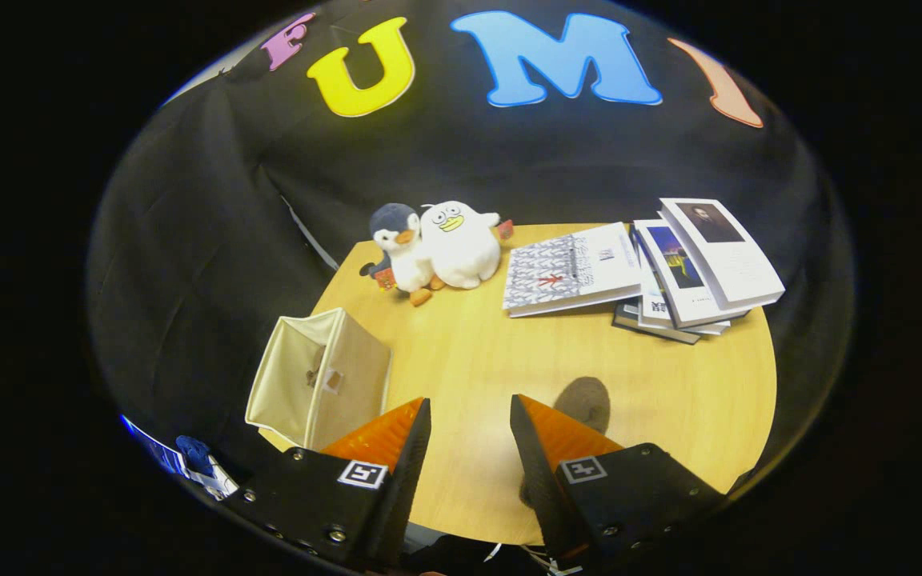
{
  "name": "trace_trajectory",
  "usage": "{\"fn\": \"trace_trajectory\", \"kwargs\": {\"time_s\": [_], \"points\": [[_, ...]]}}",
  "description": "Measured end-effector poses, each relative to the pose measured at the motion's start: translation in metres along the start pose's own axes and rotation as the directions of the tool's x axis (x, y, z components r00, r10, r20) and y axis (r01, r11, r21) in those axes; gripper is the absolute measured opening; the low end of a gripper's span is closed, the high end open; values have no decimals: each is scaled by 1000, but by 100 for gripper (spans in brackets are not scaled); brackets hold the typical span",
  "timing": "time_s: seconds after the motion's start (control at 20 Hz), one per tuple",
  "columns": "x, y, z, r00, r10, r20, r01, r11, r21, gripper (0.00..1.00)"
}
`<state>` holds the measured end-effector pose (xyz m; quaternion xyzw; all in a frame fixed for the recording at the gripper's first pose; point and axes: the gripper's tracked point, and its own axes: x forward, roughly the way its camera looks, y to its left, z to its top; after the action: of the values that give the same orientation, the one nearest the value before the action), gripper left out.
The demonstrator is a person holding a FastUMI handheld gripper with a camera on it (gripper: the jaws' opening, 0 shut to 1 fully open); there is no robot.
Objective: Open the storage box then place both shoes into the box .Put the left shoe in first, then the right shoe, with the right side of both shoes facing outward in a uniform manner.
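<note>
Gripper view: claw (471,420) released, fingers spread apart, nothing between them, hovering above round wooden table (653,400). Storage box (318,380), cream fabric, open at top, sits just ahead and left of left finger, near table edge. Dark furry shoe (583,404) lies just ahead of right finger, partly hidden behind it. Well beyond fingers: two plush toys, penguin (398,250) touching white duck (459,244). Beyond and right: patterned book (569,270) beside stack of books (697,268).
</note>
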<state>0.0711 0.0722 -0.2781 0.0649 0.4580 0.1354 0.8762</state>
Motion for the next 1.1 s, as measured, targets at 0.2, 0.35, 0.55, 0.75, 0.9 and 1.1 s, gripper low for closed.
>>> {"fn": "trace_trajectory", "kwargs": {"time_s": [0.2,0.35,0.55,0.75,0.9,1.1], "points": [[1,-35,-13,1000,-18,-20,20,997,81,64],[7,-58,-29,998,-30,-50,35,993,117,64],[20,-89,-66,989,-53,-135,71,989,132,64],[33,-98,-101,969,11,-246,42,977,209,64],[49,-114,-117,951,6,-310,67,972,225,64],[73,-126,-132,925,-19,-380,101,975,198,64]]}}
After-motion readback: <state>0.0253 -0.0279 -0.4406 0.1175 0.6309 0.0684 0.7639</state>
